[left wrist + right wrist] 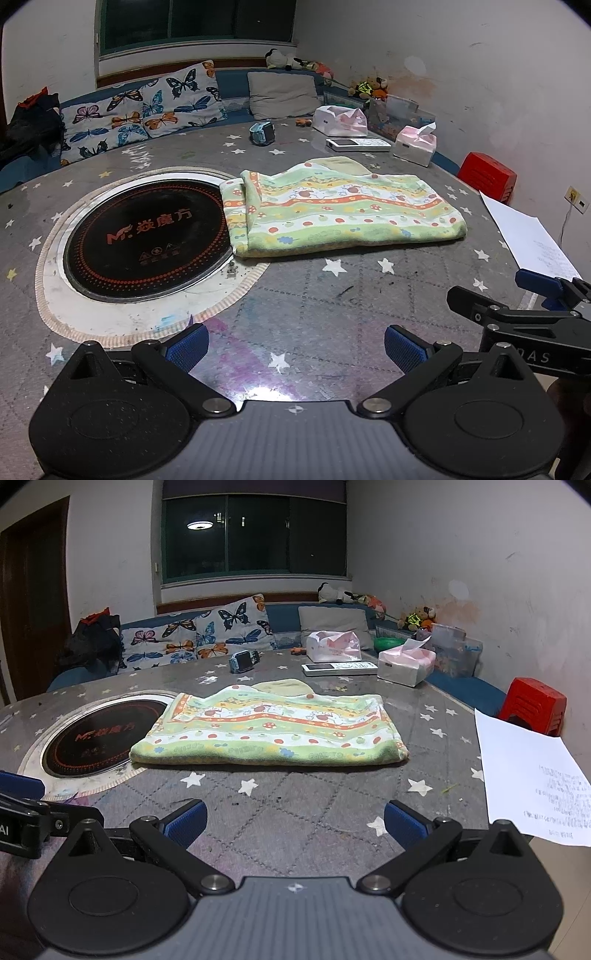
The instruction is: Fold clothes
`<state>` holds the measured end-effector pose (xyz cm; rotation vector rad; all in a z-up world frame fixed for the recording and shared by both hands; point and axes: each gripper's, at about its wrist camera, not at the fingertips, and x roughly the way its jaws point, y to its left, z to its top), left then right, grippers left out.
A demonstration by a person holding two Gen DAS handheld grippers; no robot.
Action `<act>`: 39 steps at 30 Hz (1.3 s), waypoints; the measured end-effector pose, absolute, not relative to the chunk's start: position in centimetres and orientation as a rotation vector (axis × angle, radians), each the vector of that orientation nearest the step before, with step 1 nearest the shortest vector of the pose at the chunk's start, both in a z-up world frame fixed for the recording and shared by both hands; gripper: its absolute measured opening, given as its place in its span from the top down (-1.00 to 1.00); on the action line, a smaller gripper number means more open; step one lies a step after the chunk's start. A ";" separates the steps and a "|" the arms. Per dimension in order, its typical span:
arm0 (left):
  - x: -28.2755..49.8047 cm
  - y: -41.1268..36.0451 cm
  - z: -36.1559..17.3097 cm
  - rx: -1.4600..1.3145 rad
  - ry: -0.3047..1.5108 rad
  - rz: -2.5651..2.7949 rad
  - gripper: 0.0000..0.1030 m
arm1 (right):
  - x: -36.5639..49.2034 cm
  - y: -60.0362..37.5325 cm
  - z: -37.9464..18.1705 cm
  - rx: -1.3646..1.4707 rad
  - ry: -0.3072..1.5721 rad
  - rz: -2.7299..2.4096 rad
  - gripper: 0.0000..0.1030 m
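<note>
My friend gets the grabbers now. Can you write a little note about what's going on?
Left gripper: open, holding nothing, above the table near its front edge.
Right gripper: open, holding nothing, beside it.
The patterned towel lies folded over on the table, its left end overlapping the round cooktop.
Done: at least one fold.
Left: maybe one more fold, and tidy the loose flap at the far edge.

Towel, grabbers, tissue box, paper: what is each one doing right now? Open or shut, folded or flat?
Towel: folded, lying flat on the table, one end over the cooktop rim.
Left gripper: open, empty, above the table.
Right gripper: open, empty, above the table.
Tissue box: open, a tissue sticking up.
Paper: flat, hanging over the table edge.
Cooktop: no glow seen, nothing else on it.
</note>
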<state>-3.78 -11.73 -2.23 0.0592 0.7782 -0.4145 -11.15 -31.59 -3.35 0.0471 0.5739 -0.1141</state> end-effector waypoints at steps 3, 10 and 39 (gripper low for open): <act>-3.8 -11.9 -2.2 0.065 0.778 -0.416 -1.00 | -11.2 -31.7 -3.4 0.054 0.574 -0.112 -1.00; -3.7 -12.3 -2.4 0.074 0.783 -0.425 -1.00 | -11.0 -31.7 -3.5 0.058 0.579 -0.112 -1.00; -2.5 -13.3 -2.8 0.092 0.809 -0.428 -1.00 | -9.9 -32.0 -4.1 0.079 0.606 -0.112 -1.00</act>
